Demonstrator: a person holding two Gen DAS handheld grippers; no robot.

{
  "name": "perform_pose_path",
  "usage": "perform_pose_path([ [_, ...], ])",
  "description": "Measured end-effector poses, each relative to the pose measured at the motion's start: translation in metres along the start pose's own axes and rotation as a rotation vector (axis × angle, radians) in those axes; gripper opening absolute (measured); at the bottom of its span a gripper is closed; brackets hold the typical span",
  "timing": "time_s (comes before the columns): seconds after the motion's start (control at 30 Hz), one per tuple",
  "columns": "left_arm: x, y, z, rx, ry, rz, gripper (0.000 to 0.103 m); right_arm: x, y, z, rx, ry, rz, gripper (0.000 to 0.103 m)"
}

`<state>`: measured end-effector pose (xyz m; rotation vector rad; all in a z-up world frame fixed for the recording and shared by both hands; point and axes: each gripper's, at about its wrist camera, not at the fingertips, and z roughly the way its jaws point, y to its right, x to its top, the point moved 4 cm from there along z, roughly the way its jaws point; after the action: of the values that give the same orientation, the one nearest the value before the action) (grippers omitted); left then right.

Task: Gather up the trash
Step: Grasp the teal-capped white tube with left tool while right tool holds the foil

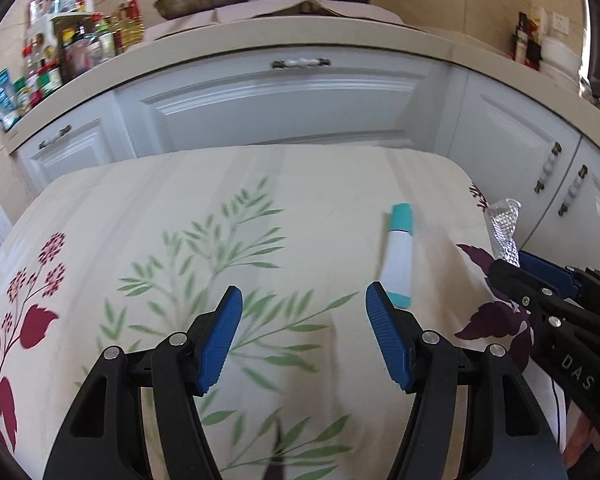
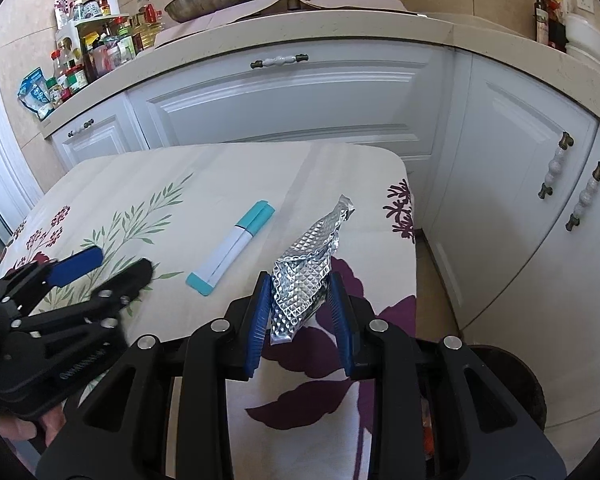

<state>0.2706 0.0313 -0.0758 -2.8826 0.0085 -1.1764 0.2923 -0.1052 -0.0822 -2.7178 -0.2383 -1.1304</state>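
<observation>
A crinkled silver foil wrapper stands up between the blue pads of my right gripper, which is shut on it above the table's right part. The left wrist view shows the same wrapper at the right edge. A white packet with teal ends lies flat on the floral tablecloth, left of the wrapper. My left gripper hangs open over the cloth with nothing between its fingers; the white and teal packet lies just beyond its right finger. From the right wrist, the left gripper appears at the left.
White cabinet doors with handles close off the far side, under a counter carrying a wok, a black pot and several bottles. A dark round bin stands on the floor right of the table. A hand shows at lower left.
</observation>
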Motion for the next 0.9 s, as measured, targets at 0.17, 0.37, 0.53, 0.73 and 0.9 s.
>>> perform_pose_path([
  [0.17, 0.004, 0.013, 0.008, -0.009, -0.013, 0.031, 0.063, 0.002, 0.008, 0.001, 0.012, 0.002, 0.006, 0.029],
  [0.37, 0.009, 0.026, 0.017, -0.025, -0.031, 0.061, 0.063, 0.004, 0.015, 0.002, 0.021, 0.004, 0.015, 0.029],
  [0.53, 0.01, 0.035, 0.027, -0.056, -0.065, 0.069, 0.063, 0.004, 0.017, 0.002, 0.028, 0.004, 0.021, 0.029],
  [0.73, 0.011, 0.039, 0.035, -0.084, -0.092, 0.08, 0.038, 0.004, 0.019, 0.002, 0.03, 0.001, 0.024, 0.029],
  [0.9, 0.01, 0.038, 0.032, -0.097, -0.082, 0.086, 0.027, 0.004, 0.019, 0.002, 0.029, 0.003, 0.023, 0.029],
])
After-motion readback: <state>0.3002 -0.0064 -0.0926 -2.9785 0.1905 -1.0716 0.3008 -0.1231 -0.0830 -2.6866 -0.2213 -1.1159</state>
